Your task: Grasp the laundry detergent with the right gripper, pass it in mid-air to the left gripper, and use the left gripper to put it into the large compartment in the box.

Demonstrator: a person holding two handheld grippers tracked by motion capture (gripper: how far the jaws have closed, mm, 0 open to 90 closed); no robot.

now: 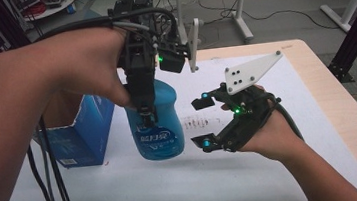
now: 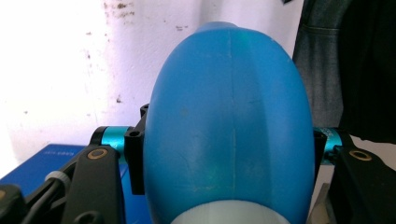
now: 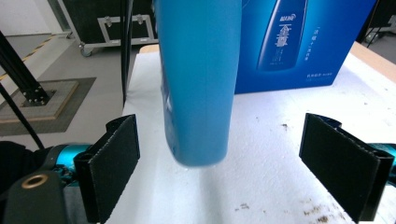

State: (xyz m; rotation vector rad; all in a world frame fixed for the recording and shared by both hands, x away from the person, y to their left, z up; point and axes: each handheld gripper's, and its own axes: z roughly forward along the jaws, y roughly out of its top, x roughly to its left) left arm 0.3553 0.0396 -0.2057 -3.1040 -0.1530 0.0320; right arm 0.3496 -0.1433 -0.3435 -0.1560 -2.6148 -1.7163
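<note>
The blue bottle [image 1: 156, 125] is clamped by the left hand-held gripper [image 1: 144, 106] alone; the right hand-held gripper [image 1: 209, 122] is spread wide, so it could be tipped.

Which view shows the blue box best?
The right gripper view: the blue box stands behind the blue bottle, its printed front facing the camera. The high view shows the box from above, open-topped, left of the bottle. The left gripper view catches just a blue corner at lower left.
</note>
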